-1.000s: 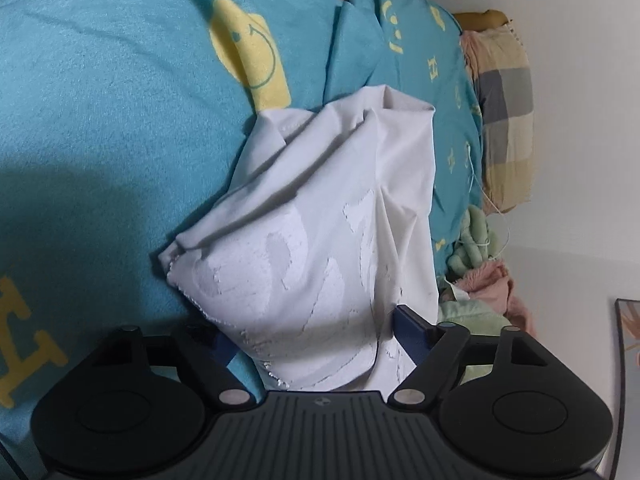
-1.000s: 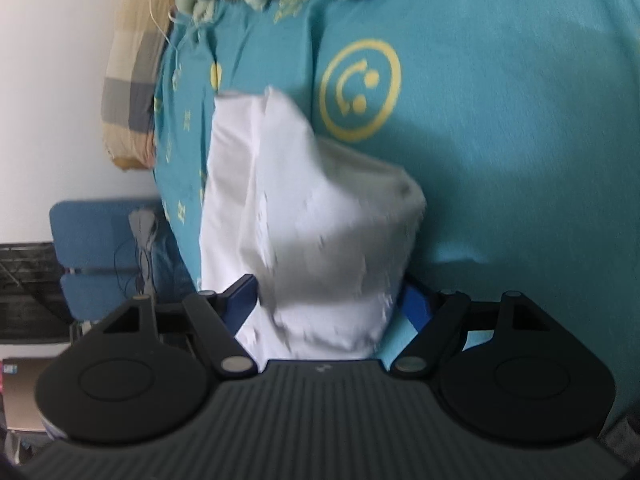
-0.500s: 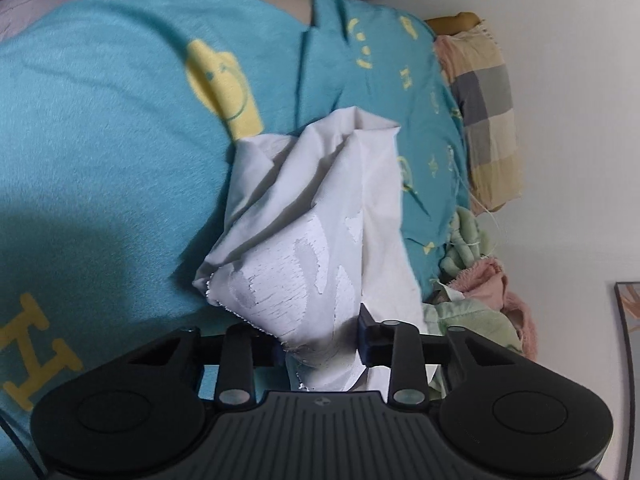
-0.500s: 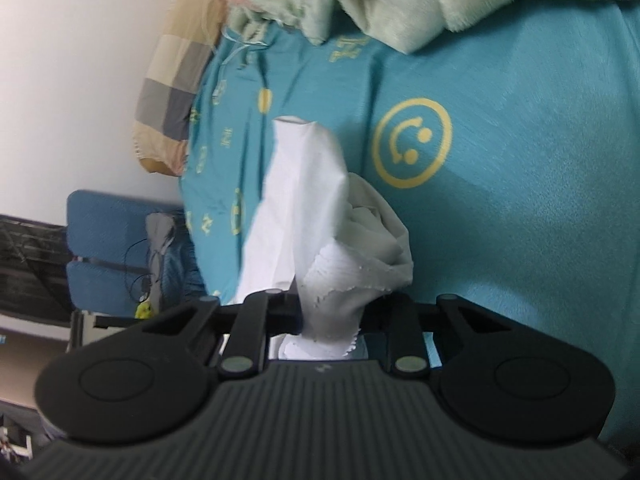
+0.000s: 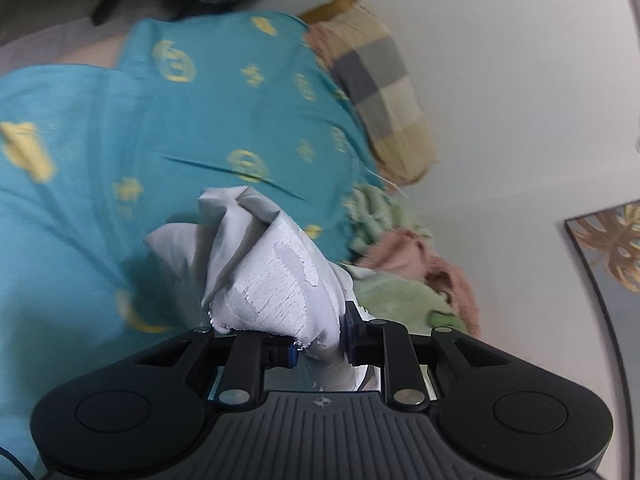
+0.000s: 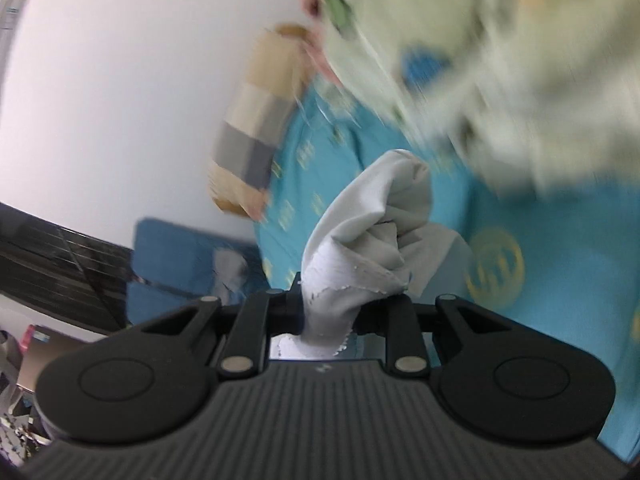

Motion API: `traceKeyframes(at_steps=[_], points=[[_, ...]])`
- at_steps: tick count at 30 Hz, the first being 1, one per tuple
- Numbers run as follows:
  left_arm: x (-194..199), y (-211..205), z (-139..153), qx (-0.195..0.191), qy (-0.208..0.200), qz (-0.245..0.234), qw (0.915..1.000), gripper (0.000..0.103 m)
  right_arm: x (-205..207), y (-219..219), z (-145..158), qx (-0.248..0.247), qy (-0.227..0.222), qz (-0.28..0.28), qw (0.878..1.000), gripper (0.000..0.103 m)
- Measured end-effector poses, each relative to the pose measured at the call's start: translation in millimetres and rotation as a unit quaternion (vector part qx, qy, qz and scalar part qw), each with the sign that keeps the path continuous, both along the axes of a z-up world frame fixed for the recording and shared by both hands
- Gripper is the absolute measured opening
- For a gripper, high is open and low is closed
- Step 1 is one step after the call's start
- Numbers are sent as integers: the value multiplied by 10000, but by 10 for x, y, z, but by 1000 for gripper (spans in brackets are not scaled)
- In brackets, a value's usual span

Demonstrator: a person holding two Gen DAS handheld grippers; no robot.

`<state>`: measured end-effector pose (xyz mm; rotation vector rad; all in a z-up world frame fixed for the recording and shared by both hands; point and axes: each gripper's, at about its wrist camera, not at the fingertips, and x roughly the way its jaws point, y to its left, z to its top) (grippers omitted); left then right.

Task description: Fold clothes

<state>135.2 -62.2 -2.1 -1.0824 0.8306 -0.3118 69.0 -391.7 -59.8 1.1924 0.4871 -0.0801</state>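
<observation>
In the left wrist view, a bunched edge of the white garment (image 5: 276, 280) is clamped in the left gripper (image 5: 320, 346), whose jaws are closing, the blue pads pressed against the cloth from both sides. A frayed hem is seen spilling back between the fingers toward the camera. The rest of the garment is gathered into folds in front of the gripper and is held above the teal bedsheet (image 5: 120, 152). Beyond the garment, the sheet is marked with yellow printed symbols. At the sheet's right edge, a heap of pale green and pink clothes (image 5: 400, 264) is piled, and farther along that edge a checked pillow (image 5: 380, 84) is set against the white wall (image 5: 520, 80). A framed picture (image 5: 608, 248) is seen on the wall to the right of the heap.

In the right wrist view, another bunched part of the same white garment (image 6: 360, 240) is gripped tightly by the right gripper (image 6: 334, 312), with a ragged edge pushed through behind the fingers. The garment is held above the bedsheet (image 6: 560, 216). Farther off, the blurred green clothes (image 6: 480, 60) are seen at the top, and the checked pillow (image 6: 256, 136) lies by the sheet's left edge. A blue chair (image 6: 172, 256) stands past that edge, lower left.
</observation>
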Motion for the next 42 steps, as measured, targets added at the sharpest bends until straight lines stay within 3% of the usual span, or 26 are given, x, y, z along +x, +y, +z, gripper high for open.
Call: traceKeyframes(at_steps=[5, 9, 11, 15, 20, 23, 27, 30, 32, 34, 36, 38, 42], points=[[630, -1192, 576, -274, -491, -597, 9966, 22, 181, -864, 724, -579, -401, -394, 9967, 24], [1016, -2127, 938, -647, -771, -1243, 9871, 22, 109, -1516, 1226, -1100, -713, -858, 9876, 24], [1136, -2537, 1039, -785, -910, -1550, 9806, 22, 52, -1827, 1463, -1366, -860, -1090, 9808, 24], [1141, -3122, 928, -775, -1196, -2186, 9654, 23, -204, -2230, 1575, -1733, -857, -1507, 9695, 24], [743, -3282, 281, -274, -1079, -2865, 9516, 23, -569, -2356, 1190, -2271, -204, -1493, 9621, 24], [440, -3240, -78, 225, -945, -3190, 9428, 24, -803, -2353, 836, -2211, 316, -1291, 9662, 24], [128, -3149, -350, 729, -858, -3313, 9368, 28, -966, -2238, 461, -2068, 636, -1204, 9689, 24], [38, -3113, -305, 1023, -956, -3210, 9367, 40, -1014, -2174, 399, -2095, 624, -1229, 9681, 24], [87, -3107, -233, 1367, -952, -3151, 9343, 55, -1018, -2177, 421, -1998, 677, -1205, 9700, 26], [74, -3020, -42, 1956, -1035, -3115, 9241, 75, -1044, -2176, 481, -1892, 790, -1119, 9723, 30], [-43, -2932, 203, 2487, -1355, -2948, 9126, 85, -1122, -2125, 607, -2021, 849, -1020, 9703, 47], [-174, -2805, 449, 2735, -1662, -2802, 9050, 94, -1245, -2034, 772, -2286, 779, -966, 9656, 74], [-496, -2530, 1025, 3001, -2154, -2625, 8914, 102, -1466, -1792, 1169, -3017, 562, -896, 9475, 85]])
